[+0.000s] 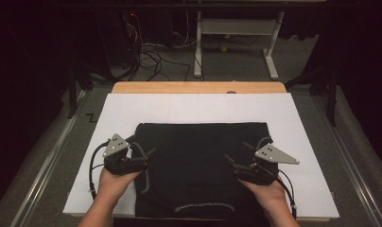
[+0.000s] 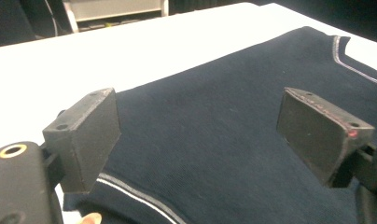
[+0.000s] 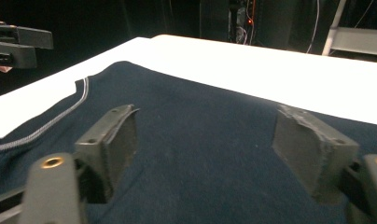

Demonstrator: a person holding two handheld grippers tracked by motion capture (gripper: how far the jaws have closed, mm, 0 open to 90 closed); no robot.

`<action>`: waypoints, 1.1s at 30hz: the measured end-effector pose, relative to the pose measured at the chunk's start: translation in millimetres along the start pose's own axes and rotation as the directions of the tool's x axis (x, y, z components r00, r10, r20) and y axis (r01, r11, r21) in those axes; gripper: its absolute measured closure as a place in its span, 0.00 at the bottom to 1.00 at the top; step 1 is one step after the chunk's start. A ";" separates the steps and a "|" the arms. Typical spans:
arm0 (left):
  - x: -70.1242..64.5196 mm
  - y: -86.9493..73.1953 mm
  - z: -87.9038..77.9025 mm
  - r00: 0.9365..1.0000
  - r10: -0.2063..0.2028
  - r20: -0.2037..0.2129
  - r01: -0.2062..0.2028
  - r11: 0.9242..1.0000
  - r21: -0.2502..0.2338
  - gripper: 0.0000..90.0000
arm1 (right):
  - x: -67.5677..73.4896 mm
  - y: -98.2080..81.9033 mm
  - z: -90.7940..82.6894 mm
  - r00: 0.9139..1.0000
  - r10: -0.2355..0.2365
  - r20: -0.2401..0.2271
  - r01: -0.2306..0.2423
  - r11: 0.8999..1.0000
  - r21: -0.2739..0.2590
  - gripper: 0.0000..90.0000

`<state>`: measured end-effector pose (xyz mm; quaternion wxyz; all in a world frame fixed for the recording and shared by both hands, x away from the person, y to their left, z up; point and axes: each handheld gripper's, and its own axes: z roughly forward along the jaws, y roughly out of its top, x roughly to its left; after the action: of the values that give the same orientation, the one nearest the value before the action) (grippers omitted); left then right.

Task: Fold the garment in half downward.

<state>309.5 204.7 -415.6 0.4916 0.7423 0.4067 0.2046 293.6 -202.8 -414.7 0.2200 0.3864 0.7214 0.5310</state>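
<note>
Both claws, left point(image 1: 149, 155) and right point(image 1: 230, 163), gape wide and empty above the folded shirt point(image 1: 198, 165). Closing low now could snag cloth and undo the fold.

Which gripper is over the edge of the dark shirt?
The left gripper. Its jaws hang at the folded dark shirt's left edge, by the white board; the right gripper sits further in over the cloth.

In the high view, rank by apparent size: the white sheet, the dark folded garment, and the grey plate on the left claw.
1. white sheet
2. dark folded garment
3. grey plate on the left claw
</note>
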 end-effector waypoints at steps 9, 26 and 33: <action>12.2 -1.1 10.5 1.000 -0.018 0.018 0.018 1.000 -0.005 0.00 | 10.3 -1.0 23.3 1.000 0.019 -0.016 -0.019 1.000 0.003 0.07; 48.5 -17.9 -3.0 0.996 -0.092 0.006 0.093 0.996 -0.010 0.00 | 33.4 -12.2 28.5 0.998 -0.032 -0.054 0.032 1.000 0.001 0.00; 61.0 -19.7 -13.3 0.991 -0.130 -0.015 0.129 0.991 -0.020 0.00 | 42.6 -14.9 31.4 0.995 -0.034 -0.089 0.035 0.999 0.012 0.00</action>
<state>328.0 264.9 -433.4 0.5073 0.7080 0.4562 0.1822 285.9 -152.5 -435.3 0.1944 0.3513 0.7405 0.5389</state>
